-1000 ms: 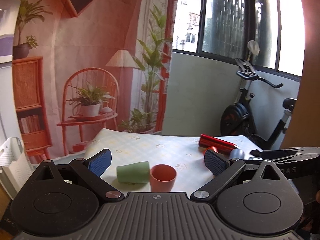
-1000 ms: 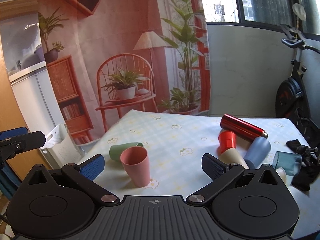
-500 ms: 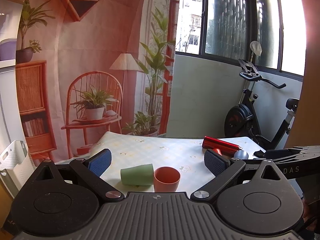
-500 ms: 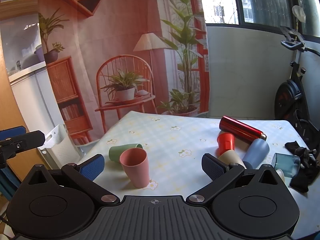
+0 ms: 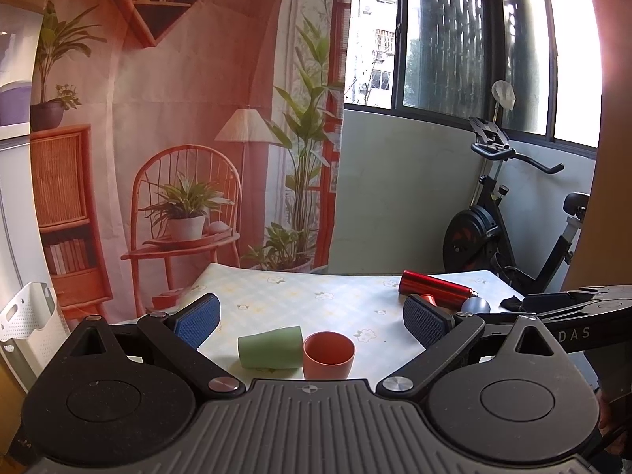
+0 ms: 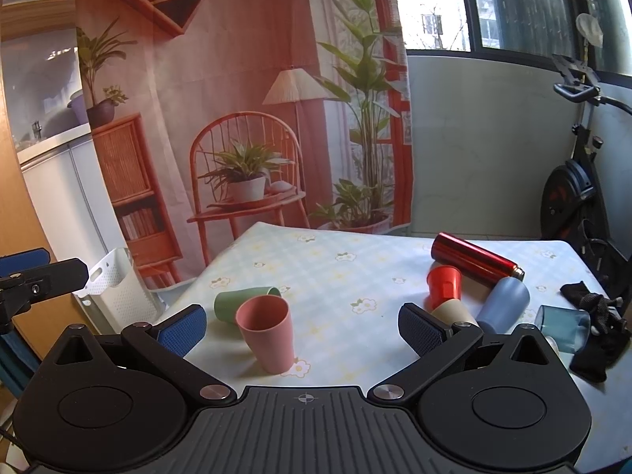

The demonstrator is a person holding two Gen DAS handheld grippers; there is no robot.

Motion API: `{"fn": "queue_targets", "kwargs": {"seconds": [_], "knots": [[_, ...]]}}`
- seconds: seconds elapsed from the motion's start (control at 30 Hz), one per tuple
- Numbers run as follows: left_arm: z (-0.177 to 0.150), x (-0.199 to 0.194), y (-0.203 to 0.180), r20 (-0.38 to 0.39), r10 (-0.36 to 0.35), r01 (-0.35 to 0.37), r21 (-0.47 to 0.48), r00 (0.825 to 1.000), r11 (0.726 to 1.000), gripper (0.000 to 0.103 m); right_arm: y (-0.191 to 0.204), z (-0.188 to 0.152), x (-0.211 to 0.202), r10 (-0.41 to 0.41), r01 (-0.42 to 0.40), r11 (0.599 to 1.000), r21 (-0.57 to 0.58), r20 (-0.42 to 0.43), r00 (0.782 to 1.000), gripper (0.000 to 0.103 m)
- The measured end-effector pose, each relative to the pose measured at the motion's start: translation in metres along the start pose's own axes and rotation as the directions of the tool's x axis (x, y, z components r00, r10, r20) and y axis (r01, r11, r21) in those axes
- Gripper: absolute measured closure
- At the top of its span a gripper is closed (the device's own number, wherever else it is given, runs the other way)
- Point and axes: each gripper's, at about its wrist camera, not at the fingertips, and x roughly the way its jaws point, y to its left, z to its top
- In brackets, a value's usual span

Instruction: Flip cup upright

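Observation:
A pink cup (image 6: 266,333) stands upright on the table near its front edge; it also shows in the left wrist view (image 5: 328,360). A green cup (image 6: 241,303) lies on its side just behind and left of it, touching or nearly touching, also in the left wrist view (image 5: 270,347). My left gripper (image 5: 312,322) is open and empty, raised above and in front of both cups. My right gripper (image 6: 302,326) is open and empty, held back from the pink cup. The right gripper's body shows at the right of the left wrist view (image 5: 572,308).
A red flask (image 6: 474,260), a red cup (image 6: 444,286), a beige cup (image 6: 452,314), a blue cup (image 6: 503,304) and a clear blue cup (image 6: 563,326) lie at the table's right. A black cloth (image 6: 596,331) is at the right edge. A white basket (image 6: 118,280) stands left.
The left gripper has risen and tilted slightly, so the cups sit lower in its view. The right gripper has barely moved. Both stay open; the cups have not moved.

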Motion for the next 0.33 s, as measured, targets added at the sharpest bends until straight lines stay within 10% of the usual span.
{"fn": "queue_targets", "kwargs": {"seconds": [0.33], "knots": [[-0.0008,-0.0005,-0.001,0.016,-0.005,0.005,0.012,1.0,1.0,0.003,0.0,0.0005,-0.001,-0.001,0.001,1.0,0.0,-0.002,1.0,0.0]]}}
